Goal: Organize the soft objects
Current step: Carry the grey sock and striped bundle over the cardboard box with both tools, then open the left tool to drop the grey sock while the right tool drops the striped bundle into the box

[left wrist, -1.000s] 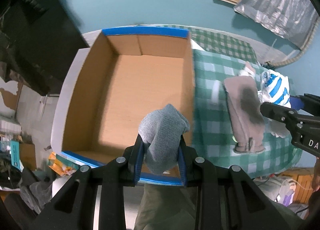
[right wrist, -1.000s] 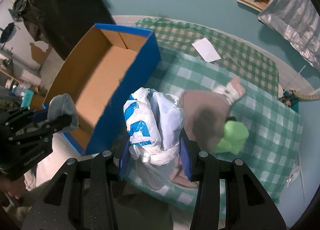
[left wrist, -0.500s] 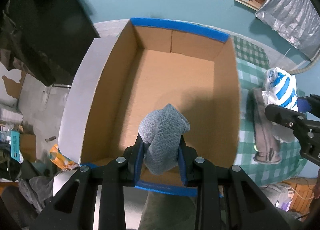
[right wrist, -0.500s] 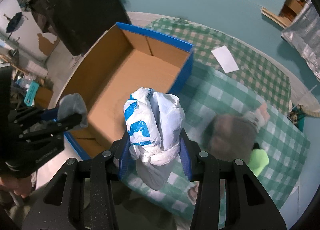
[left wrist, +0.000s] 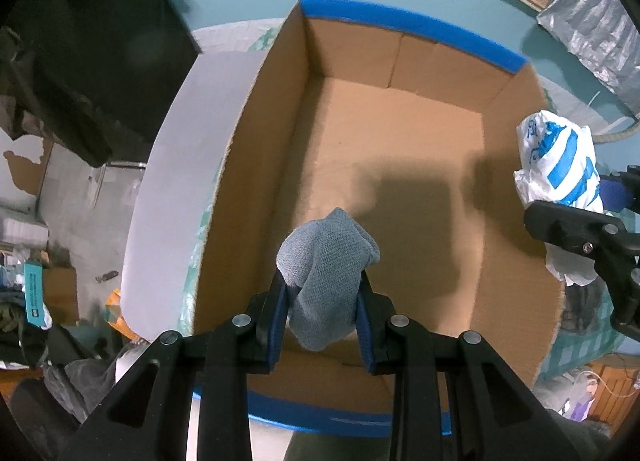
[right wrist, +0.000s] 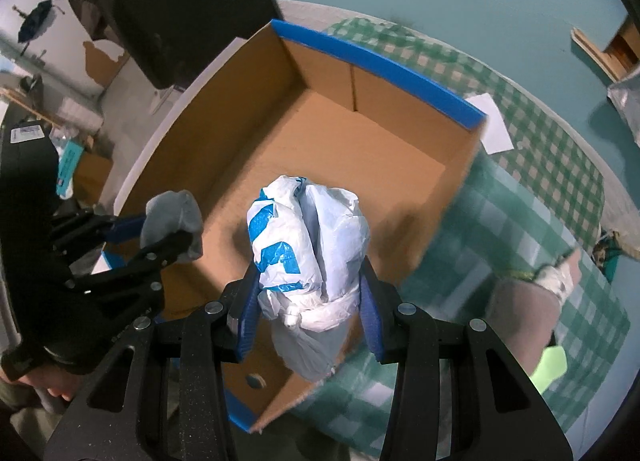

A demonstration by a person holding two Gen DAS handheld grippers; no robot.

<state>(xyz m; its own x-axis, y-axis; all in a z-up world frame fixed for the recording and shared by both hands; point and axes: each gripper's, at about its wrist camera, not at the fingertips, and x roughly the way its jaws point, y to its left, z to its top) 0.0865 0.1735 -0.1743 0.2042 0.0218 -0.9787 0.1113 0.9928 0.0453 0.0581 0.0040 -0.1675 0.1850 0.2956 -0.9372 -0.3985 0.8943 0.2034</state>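
Note:
My left gripper (left wrist: 322, 301) is shut on a grey knitted sock (left wrist: 326, 261) and holds it over the near part of an open cardboard box (left wrist: 400, 165) with a blue rim. My right gripper (right wrist: 306, 301) is shut on a white plastic bag with blue print (right wrist: 308, 237), held above the box (right wrist: 320, 141) near its right wall. The bag also shows at the right of the left wrist view (left wrist: 558, 165). The sock shows at the left of the right wrist view (right wrist: 172, 217). The box holds nothing.
The box stands on a table with a green checked cloth (right wrist: 540, 181). On the cloth lie a brown-grey garment (right wrist: 520, 313), a bright green item (right wrist: 554, 365) and a white paper (right wrist: 492, 129). A dark cabinet (left wrist: 80, 41) stands at the left.
Both grippers have moved left over the box with their loads. The box now fills both views; the garment on the cloth has slid to the right edge.

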